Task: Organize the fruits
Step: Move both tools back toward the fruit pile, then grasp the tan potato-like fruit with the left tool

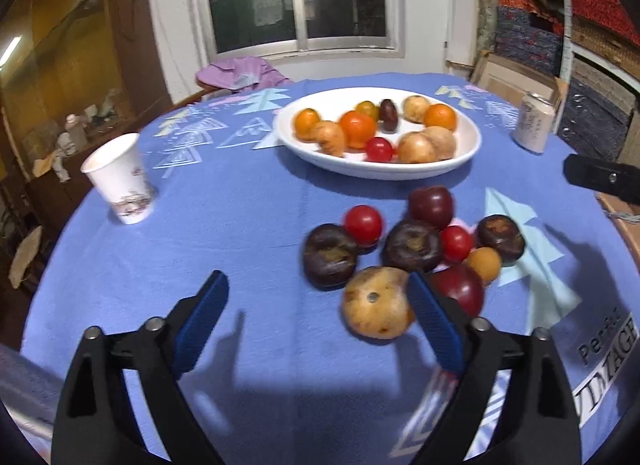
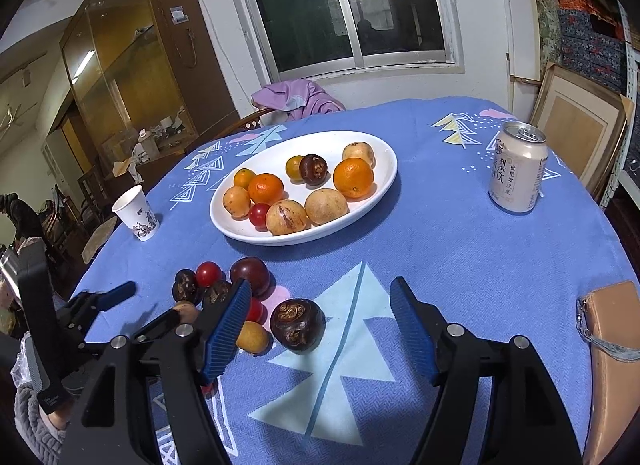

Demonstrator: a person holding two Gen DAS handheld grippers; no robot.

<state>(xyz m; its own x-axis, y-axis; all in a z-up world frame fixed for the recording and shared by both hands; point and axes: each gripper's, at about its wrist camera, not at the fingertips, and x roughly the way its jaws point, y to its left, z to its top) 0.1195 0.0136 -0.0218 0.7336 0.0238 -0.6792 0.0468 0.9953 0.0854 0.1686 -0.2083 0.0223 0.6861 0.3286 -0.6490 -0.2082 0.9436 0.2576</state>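
A white oval plate (image 1: 304, 149) (image 2: 384, 161) holds several oranges, tan fruits, a cherry tomato and a dark fruit. A loose pile lies on the blue tablecloth nearer me: dark mangosteens (image 1: 330, 255) (image 2: 297, 324), red tomatoes (image 1: 363, 223), a plum (image 1: 431, 207) and a tan fruit (image 1: 376, 303). My left gripper (image 1: 318, 289) is open above the cloth, and the tan fruit lies just inside its right finger. My right gripper (image 2: 320, 297) is open, with one mangosteen between its fingers and untouched.
A paper cup (image 1: 120, 181) (image 2: 136, 213) stands at the left. A drink can (image 1: 534, 123) (image 2: 518, 169) stands at the right. A tan leather item (image 2: 612, 345) lies at the table's right edge. A chair with purple cloth (image 2: 298, 99) stands behind the table.
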